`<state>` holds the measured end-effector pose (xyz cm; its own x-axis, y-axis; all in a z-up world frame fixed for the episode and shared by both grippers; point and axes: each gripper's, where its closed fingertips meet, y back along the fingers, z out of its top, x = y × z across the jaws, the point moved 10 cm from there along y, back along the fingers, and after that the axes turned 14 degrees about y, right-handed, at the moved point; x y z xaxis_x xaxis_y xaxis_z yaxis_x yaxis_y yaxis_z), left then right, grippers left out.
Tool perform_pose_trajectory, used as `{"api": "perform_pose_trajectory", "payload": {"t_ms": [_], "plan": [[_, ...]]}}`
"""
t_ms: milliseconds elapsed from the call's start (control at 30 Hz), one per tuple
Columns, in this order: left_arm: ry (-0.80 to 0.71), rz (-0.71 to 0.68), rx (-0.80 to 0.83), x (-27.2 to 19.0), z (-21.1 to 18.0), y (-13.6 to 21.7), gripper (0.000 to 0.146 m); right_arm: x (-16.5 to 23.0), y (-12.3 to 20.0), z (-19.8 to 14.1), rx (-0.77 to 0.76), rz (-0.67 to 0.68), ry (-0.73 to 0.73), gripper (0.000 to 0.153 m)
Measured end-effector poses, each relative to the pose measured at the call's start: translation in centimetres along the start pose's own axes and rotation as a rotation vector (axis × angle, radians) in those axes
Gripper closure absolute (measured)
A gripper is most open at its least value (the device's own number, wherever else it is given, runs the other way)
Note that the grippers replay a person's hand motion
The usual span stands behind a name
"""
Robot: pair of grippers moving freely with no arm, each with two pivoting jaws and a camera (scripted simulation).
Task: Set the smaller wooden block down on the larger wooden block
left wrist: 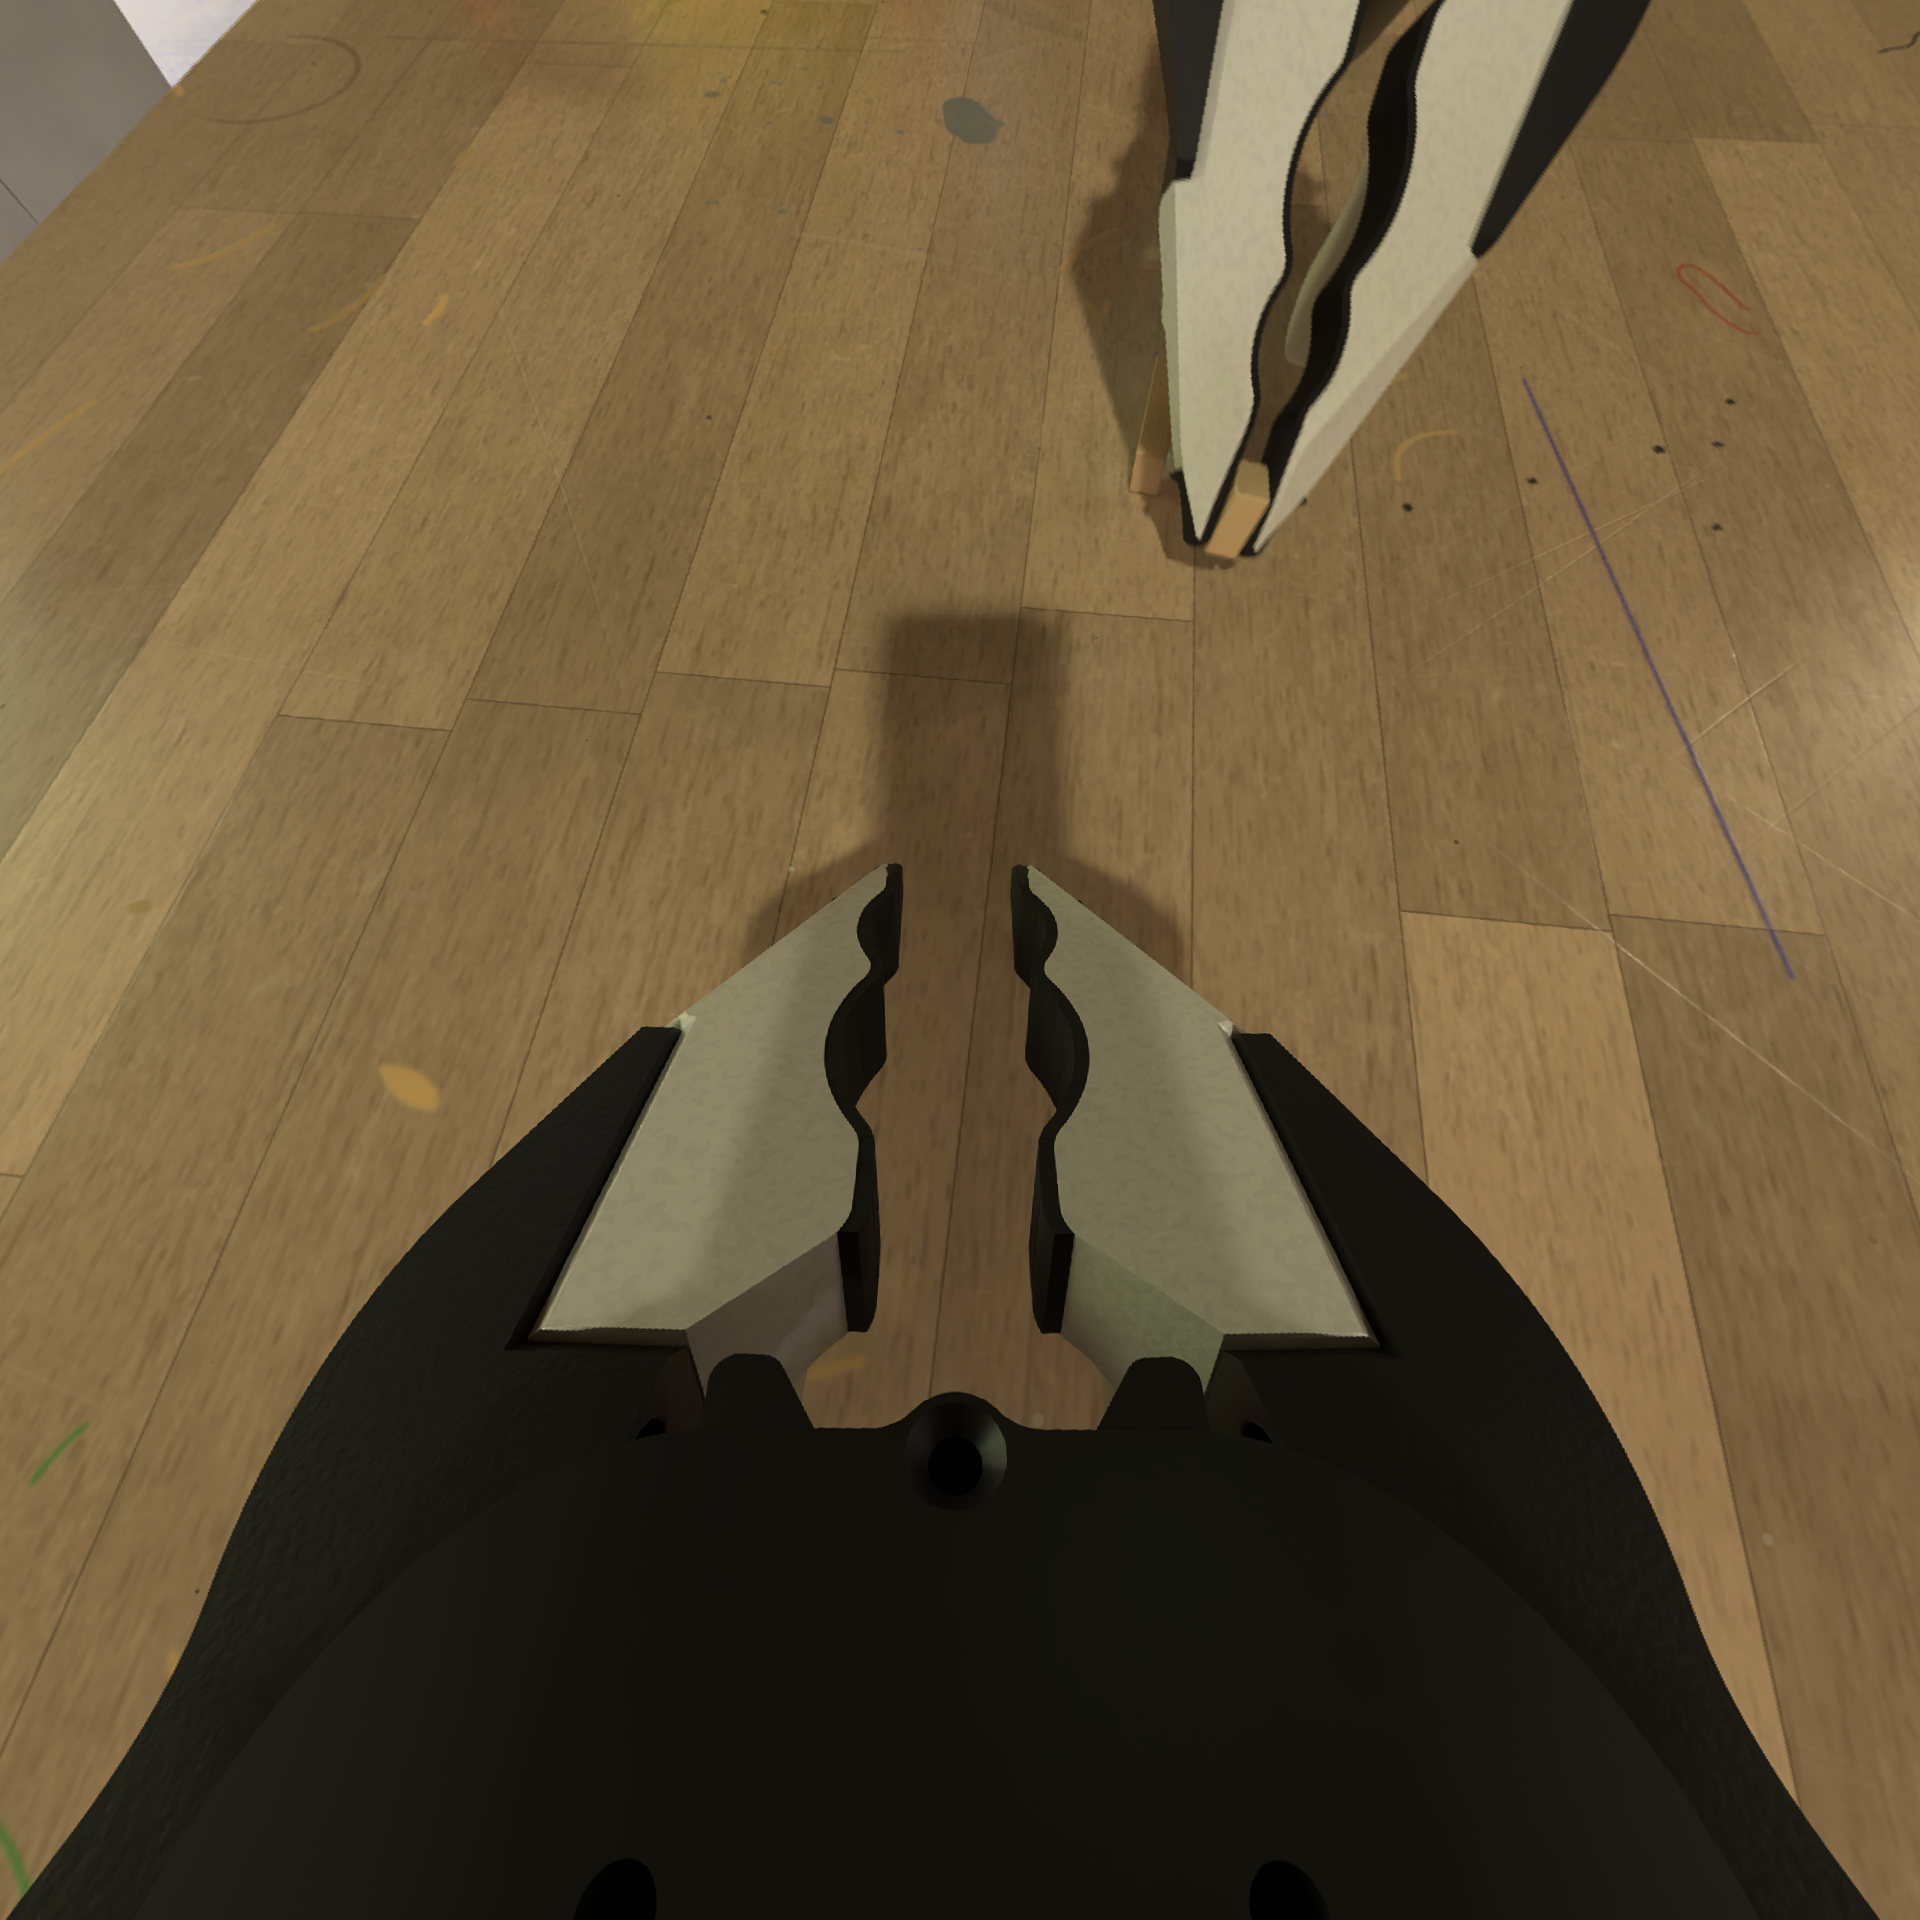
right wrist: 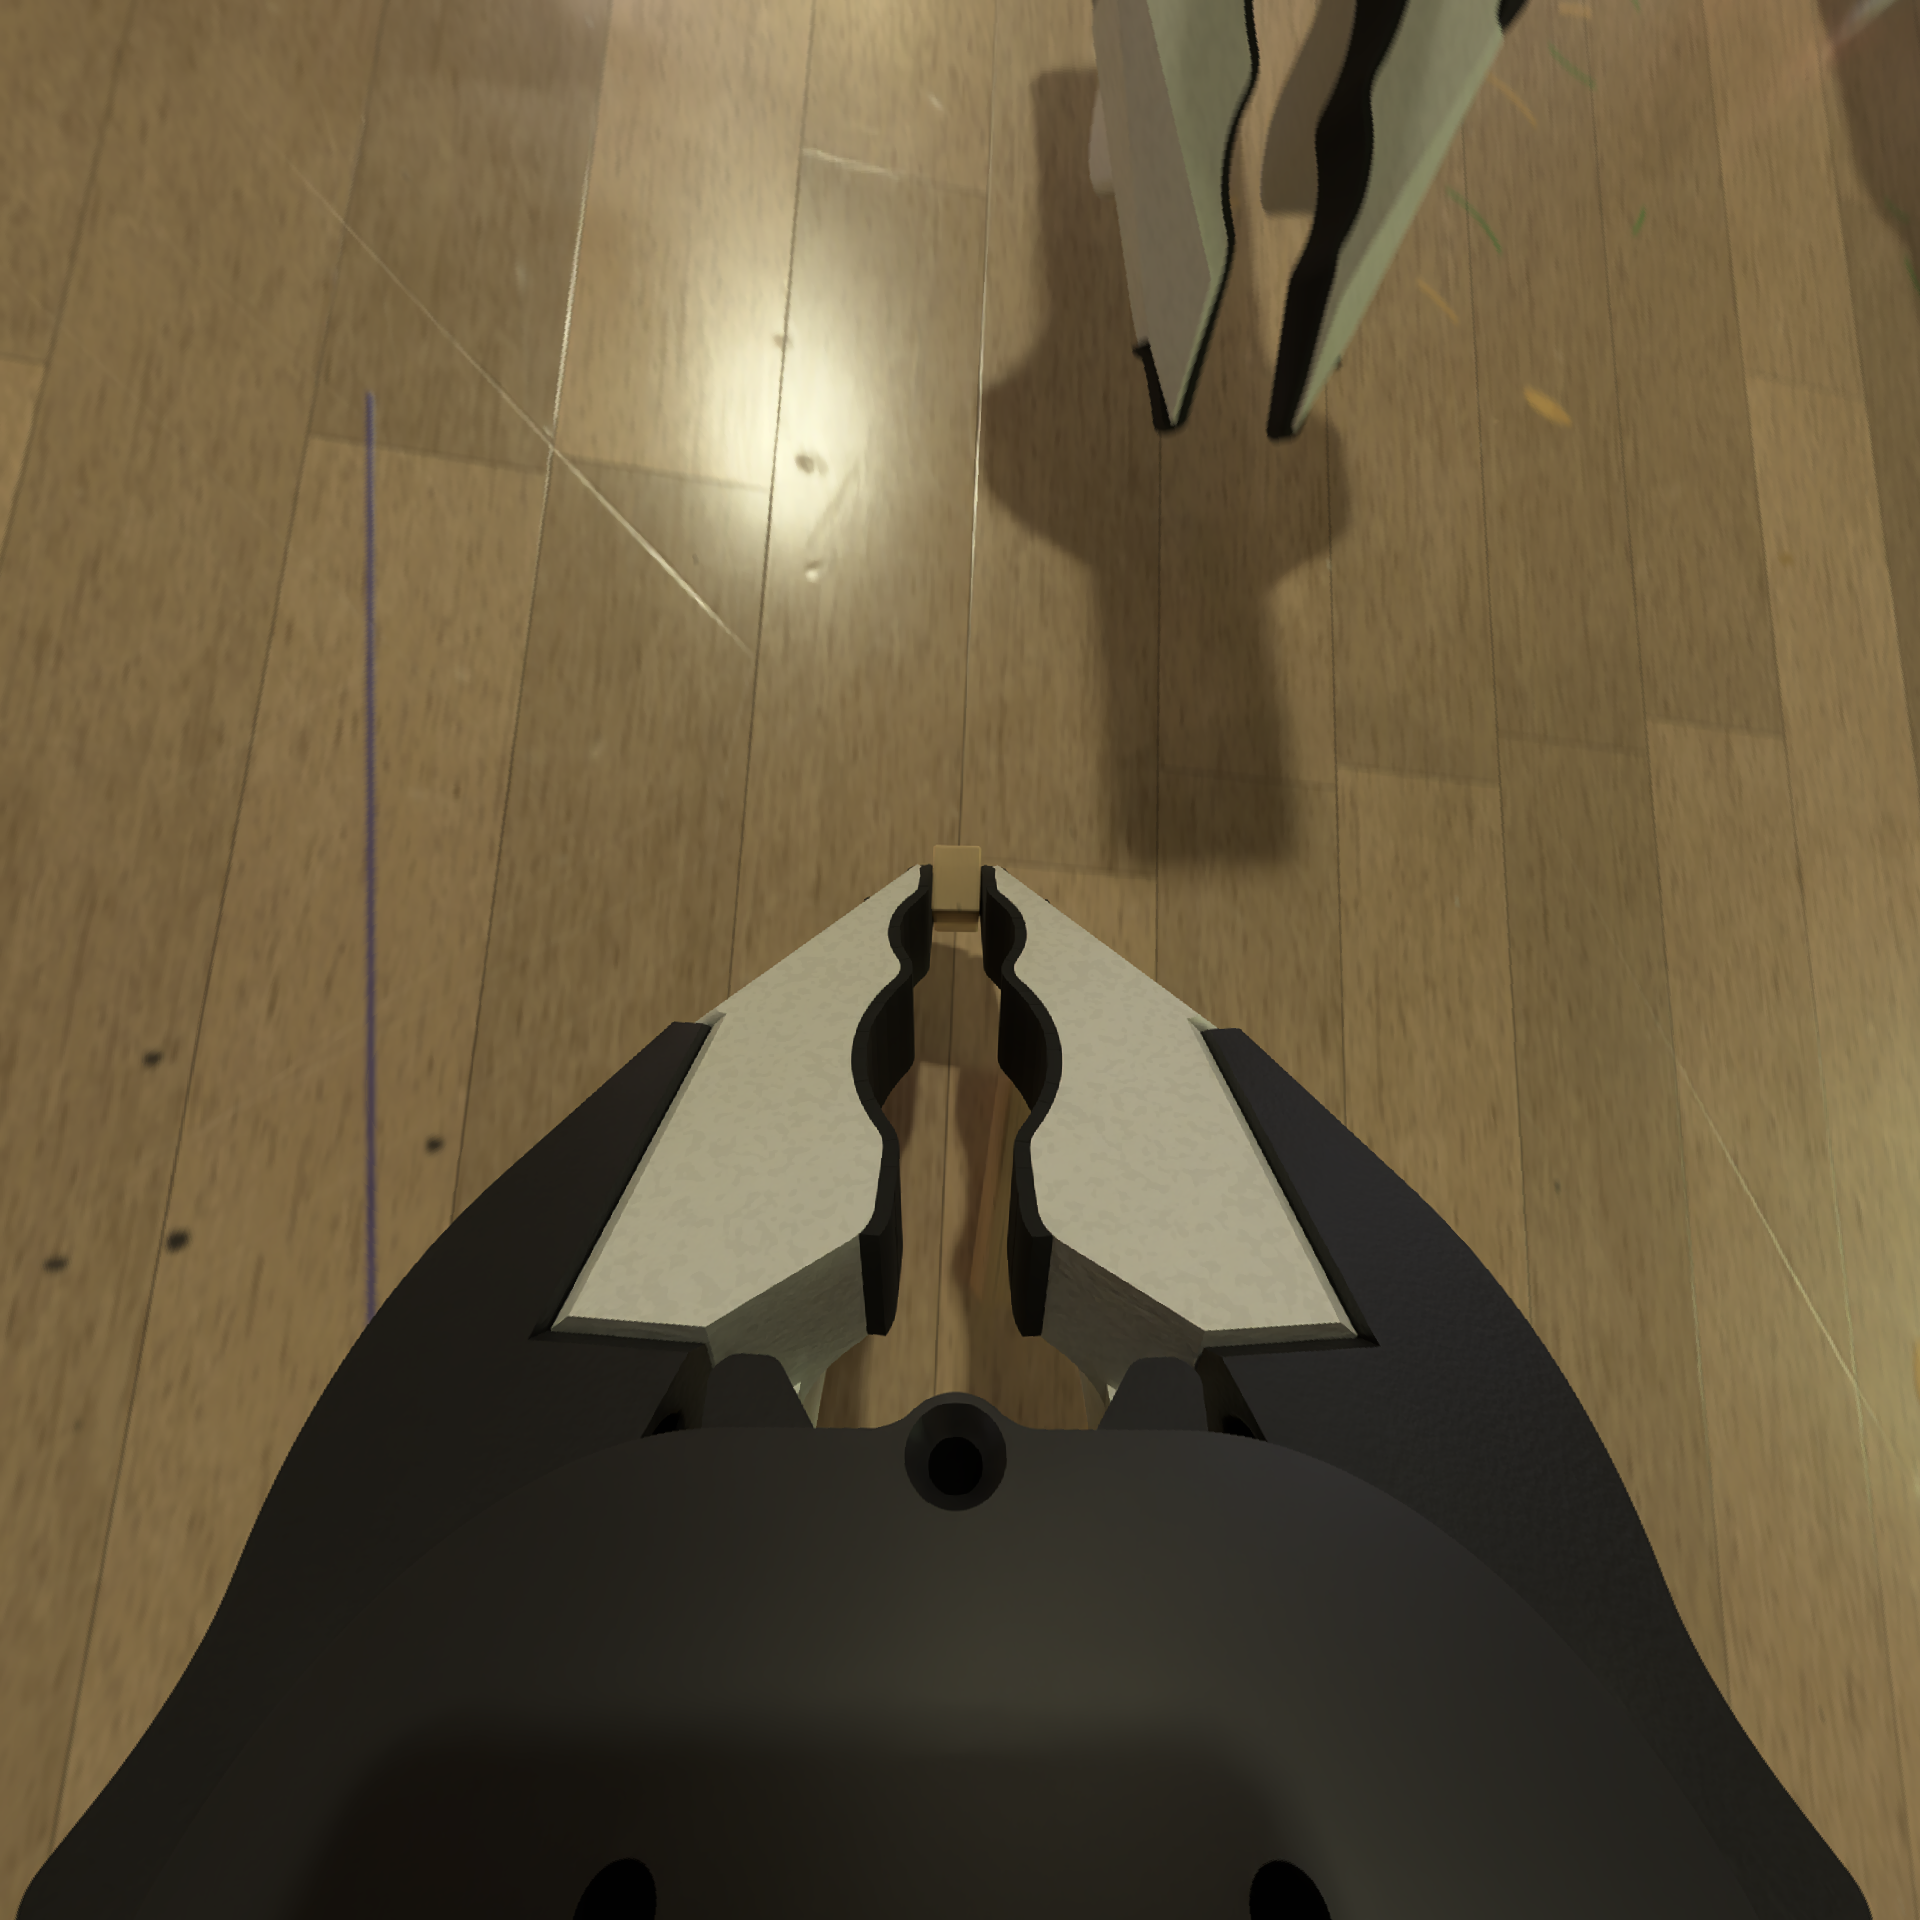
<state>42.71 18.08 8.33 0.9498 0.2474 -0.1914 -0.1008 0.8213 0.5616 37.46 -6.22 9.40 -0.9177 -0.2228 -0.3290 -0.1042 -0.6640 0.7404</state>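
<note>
- Plank flooring [left wrist: 520, 644] of brown wood spreads under both grippers, marked with paint flecks, small dark dots, a thin purple line [left wrist: 1662, 686] and a red scribble [left wrist: 1720, 301].
- Grey-white wall base [left wrist: 73, 94] shows at the far left corner of the left wrist view.
- Left gripper [left wrist: 956, 883] hangs over bare boards with its two fingers spread apart and nothing between them; its shadow falls on the floor just ahead.
- Right gripper [right wrist: 957, 883] has its fingers drawn close, pinching the smaller wooden block [right wrist: 956, 878] at the very fingertips.
- From the left wrist view the same block [left wrist: 1247, 509] sits clamped at the tips of the right gripper [left wrist: 1231, 520], low and near the floor.
- A second pale wood piece [left wrist: 1146, 457] peeks out just beside and behind those fingers, mostly hidden by them; whether it is the larger wooden block cannot be told.
- In the right wrist view, the left gripper [right wrist: 1226, 426] hovers well apart from the held block, and a bright glare [right wrist: 800, 416] lies on the floor to its left.
</note>
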Motion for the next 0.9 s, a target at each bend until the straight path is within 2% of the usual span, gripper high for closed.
{"api": "perform_pose_trajectory", "payload": {"t_ms": [267,500,567,667,900], "plan": [[-0.001,0.004,-0.004,-0.1,0.1,0.0,0.125,0.2,3.0,-3.2,0.095,-0.051,-0.08,0.145],[0.0,0.034,-0.049,0.1,0.4,0.2,0.125,0.2,3.5,-3.7,0.095,-0.083,-0.109,0.142],[0.002,0.058,-0.095,0.2,0.7,0.6,0.124,0.0,4.0,-3.5,0.043,-0.11,-0.124,0.138],[0.017,0.098,-0.188,0.5,1.2,1.3,0.123,-0.6,5.2,-3.1,-0.119,-0.211,-0.177,0.132],[0.124,0.199,-0.424,1.8,1.7,2.8,0.114,-2.3,6.8,-2.3,-0.487,-0.553,-0.319,0.123]]}}
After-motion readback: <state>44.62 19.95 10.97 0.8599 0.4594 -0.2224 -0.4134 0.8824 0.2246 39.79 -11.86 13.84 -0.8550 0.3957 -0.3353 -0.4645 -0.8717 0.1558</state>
